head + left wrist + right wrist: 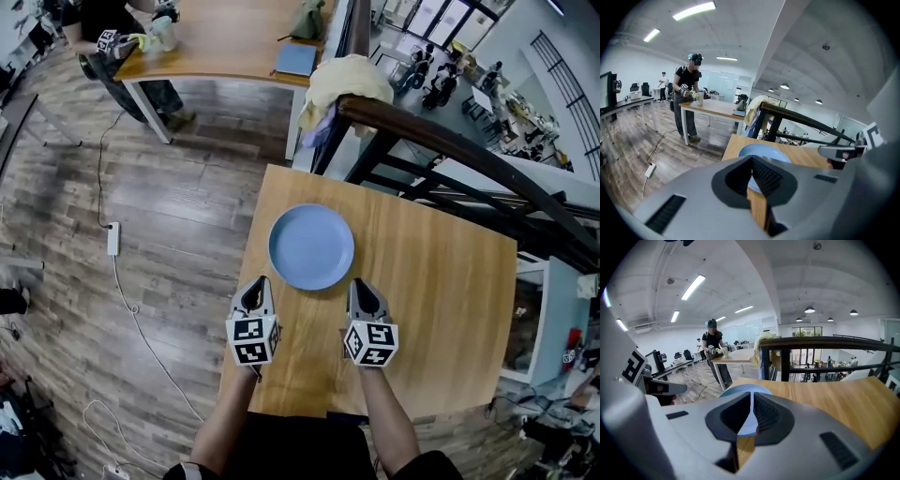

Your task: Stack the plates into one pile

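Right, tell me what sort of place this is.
Likely an open-plan office or lab workspace: wooden worktables, office chairs, strip ceiling lights, and a dark railing overlooking a lower floor.

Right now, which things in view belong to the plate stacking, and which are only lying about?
Job: blue plate; wooden table under it; left gripper, right gripper, both shut and empty.
Lying about: yellow cloth on the railing; power strip on the floor; far table.
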Available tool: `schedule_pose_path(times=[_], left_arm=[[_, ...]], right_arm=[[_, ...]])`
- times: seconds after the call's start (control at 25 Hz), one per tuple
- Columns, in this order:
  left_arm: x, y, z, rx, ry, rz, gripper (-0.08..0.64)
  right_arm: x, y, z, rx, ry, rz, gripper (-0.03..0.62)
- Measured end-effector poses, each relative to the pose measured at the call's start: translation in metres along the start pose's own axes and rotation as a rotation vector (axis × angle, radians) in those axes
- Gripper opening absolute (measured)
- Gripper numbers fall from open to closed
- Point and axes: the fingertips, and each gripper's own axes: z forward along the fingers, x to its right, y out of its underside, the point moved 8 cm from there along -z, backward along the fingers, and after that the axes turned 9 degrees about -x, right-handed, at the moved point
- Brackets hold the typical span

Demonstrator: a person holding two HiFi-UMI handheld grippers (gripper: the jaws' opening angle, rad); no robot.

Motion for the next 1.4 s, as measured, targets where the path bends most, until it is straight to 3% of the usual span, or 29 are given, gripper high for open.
schedule_pose_path(times=[0.32,1.08,1.4], left_arm=[[0.036,0.011,-0.064,0.079,0.056,0.03,0.023],[0.113,0.046,-0.176,0.264,0.018,0.046,0.023],[0.141,0.057,-0.204,0.315,0.045,0.109,0.023]], right_arm=[[-0.015,0.017,-0.066,0.022,-0.052,0.018,0.041],[-0.005,0.036,-0.185,0.127,-0.184,-0.008,0.041],[-0.002,0.046,-0.225,0.156,-0.193,-0.028,0.034]])
